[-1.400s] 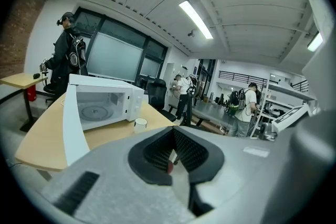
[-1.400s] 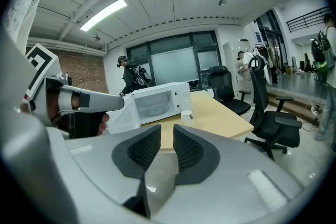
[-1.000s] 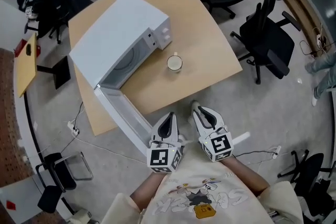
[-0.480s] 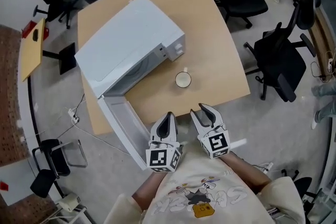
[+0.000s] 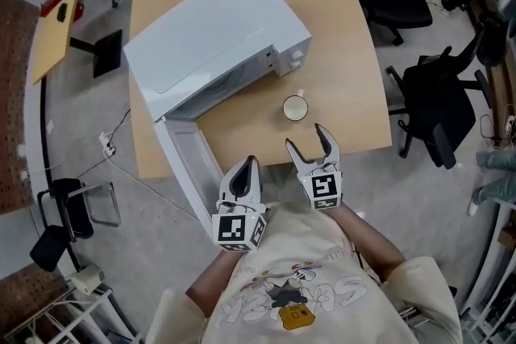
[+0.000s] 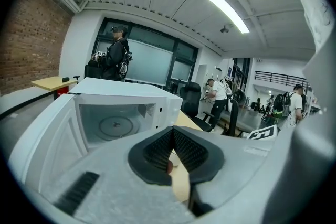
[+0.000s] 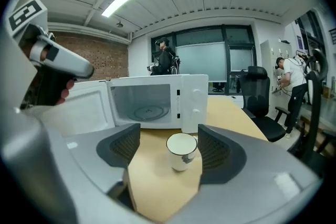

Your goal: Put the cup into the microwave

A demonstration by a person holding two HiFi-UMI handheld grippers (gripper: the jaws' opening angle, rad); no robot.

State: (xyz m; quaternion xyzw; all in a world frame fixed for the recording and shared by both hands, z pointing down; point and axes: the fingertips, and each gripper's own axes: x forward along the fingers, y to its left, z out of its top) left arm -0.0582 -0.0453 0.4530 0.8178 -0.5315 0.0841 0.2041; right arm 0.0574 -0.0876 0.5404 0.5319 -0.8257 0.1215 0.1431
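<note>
A white cup (image 5: 295,107) stands upright on the wooden table (image 5: 347,28), just in front of the white microwave (image 5: 214,32). The microwave's door (image 5: 187,165) hangs open past the table's near edge. My right gripper (image 5: 310,142) is a little short of the cup, and its jaws are opening with nothing between them. In the right gripper view the cup (image 7: 181,150) sits ahead of the right gripper (image 7: 170,148), untouched, with the microwave's empty cavity (image 7: 144,104) behind it. My left gripper (image 5: 247,169) is shut and empty beside the door. The left gripper (image 6: 170,150) faces the microwave's cavity (image 6: 113,124).
Black office chairs (image 5: 439,97) stand right of the table. A small wooden desk (image 5: 55,36) is at far left, and a cable (image 5: 121,173) runs across the floor. People (image 6: 116,57) stand in the background of both gripper views.
Both grippers have moved forward to the table's near edge, the right one closer to the cup. The right gripper's jaws have spread from nearly shut to wide apart.
</note>
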